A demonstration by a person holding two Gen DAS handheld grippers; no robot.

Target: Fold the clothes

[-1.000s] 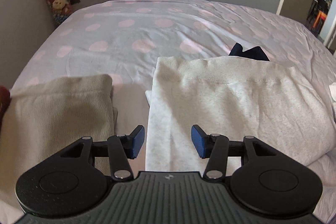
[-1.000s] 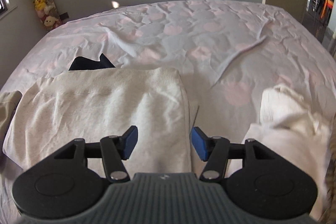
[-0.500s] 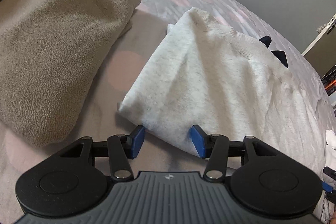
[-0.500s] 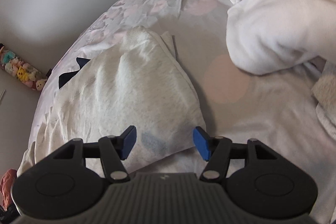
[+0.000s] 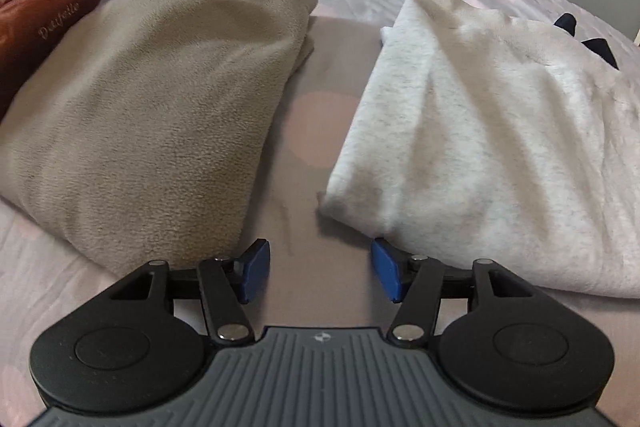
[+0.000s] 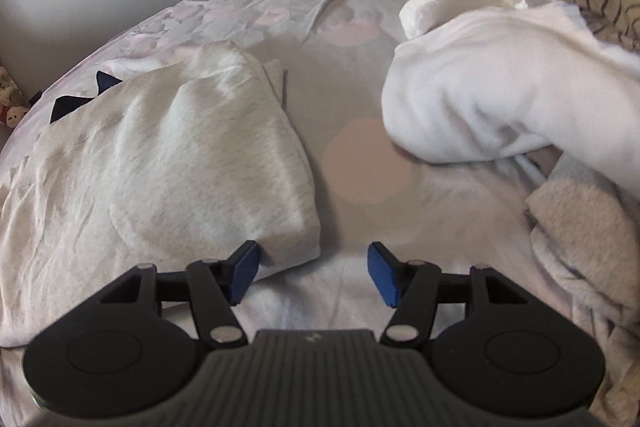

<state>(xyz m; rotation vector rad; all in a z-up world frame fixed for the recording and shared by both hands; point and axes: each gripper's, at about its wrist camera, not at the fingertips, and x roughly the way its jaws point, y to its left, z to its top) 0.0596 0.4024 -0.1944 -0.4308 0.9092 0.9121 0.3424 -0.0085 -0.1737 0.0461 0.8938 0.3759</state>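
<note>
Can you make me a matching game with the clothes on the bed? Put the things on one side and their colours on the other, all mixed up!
Things:
1. fleece
2. sweatshirt
3. gripper pads
4. cushion

Colours:
A. blue
B. rust red
C. tan
D. pale speckled grey

Pairs: 1-C, 2-D, 3-A, 4-B

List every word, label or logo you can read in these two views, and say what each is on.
"D...felle": light cursive stitching on the rust-red garment; middle letters too blurred to read.
Small emblem on the left gripper body: a symbol, no letters.
Right wrist view: shelf items at top right too blurred to read.
</note>
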